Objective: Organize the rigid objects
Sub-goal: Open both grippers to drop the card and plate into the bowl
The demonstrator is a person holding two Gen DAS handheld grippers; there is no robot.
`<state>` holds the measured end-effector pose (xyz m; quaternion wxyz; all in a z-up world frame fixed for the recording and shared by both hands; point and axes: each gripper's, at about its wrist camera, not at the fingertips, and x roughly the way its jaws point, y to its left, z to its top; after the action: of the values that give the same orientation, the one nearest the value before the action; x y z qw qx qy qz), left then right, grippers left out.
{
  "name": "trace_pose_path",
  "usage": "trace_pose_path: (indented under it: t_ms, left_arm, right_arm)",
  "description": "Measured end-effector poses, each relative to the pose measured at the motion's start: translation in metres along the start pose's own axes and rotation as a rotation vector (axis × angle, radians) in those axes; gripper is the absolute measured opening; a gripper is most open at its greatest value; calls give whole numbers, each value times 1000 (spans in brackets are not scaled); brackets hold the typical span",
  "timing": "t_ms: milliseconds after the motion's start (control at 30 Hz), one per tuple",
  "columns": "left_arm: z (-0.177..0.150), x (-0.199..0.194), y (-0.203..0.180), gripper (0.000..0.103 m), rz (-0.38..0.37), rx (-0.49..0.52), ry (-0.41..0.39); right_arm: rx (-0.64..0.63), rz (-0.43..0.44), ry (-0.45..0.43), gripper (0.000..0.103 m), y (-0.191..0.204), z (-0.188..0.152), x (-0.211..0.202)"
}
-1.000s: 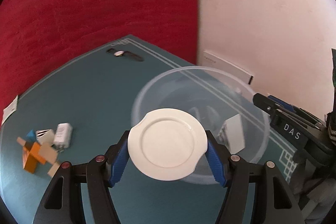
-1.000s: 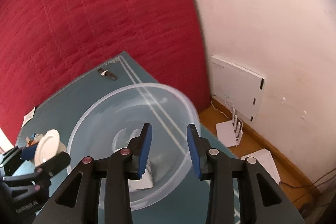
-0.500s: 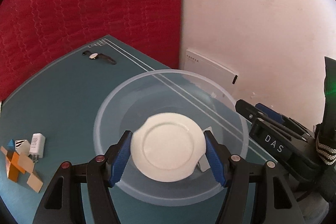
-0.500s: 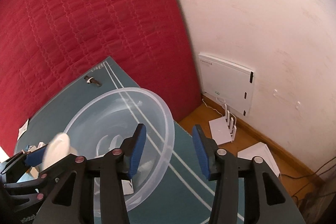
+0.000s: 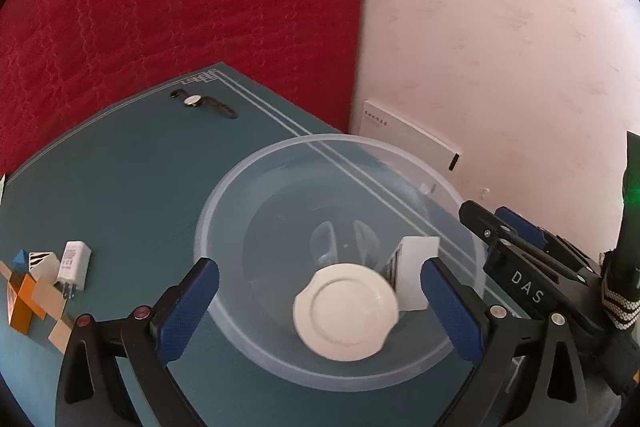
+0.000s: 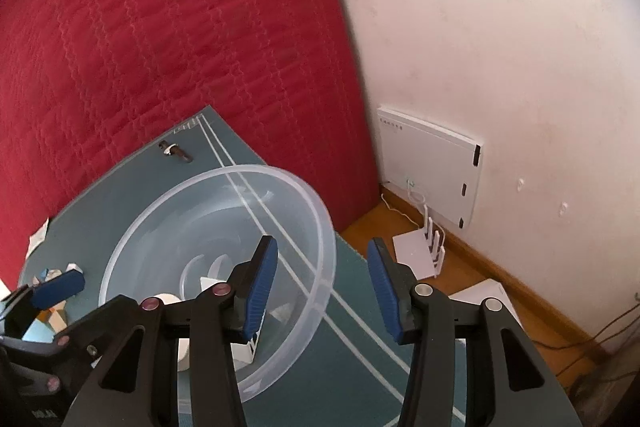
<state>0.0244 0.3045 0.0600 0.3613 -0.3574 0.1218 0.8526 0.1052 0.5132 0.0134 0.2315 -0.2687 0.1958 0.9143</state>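
Tongs: our left tongs point(image 5: 320, 303) are opening, empty; right tongs point(image 6: 322, 287) are parted, empty. White dish point(image 5: 346, 311) seems to lie inside the clear bowl point(image 5: 224, 203); withdrawing carelessly, we could clip its rim.

At your nine o'clock, the orange and tan blocks point(image 5: 28, 303) run off the left wrist picture's edge. In the right wrist view, your own finger point(image 6: 258, 287) hides most of the white plate point(image 6: 166, 298) and white box point(image 6: 246, 349) inside the clear bowl point(image 6: 320, 227). The watch point(image 6: 175, 150) at eleven o'clock is too small to read.
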Motion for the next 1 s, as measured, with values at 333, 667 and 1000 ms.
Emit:
trace_pose_path:
  t_ms: [333,667,1000]
  left_arm:
    - [-5,-13,25,103,58,-41,-30]
    - [-15,-24,50,103,95,-92,-44]
    - [-30,-48,79,103,149,-145,-58]
  right_arm:
    - [-77,21,-24,48,24,-8,-9]
    - [-118,56,-29,49,47,-15,-19]
    - [-182,97,-37,49,73,-24,-30]
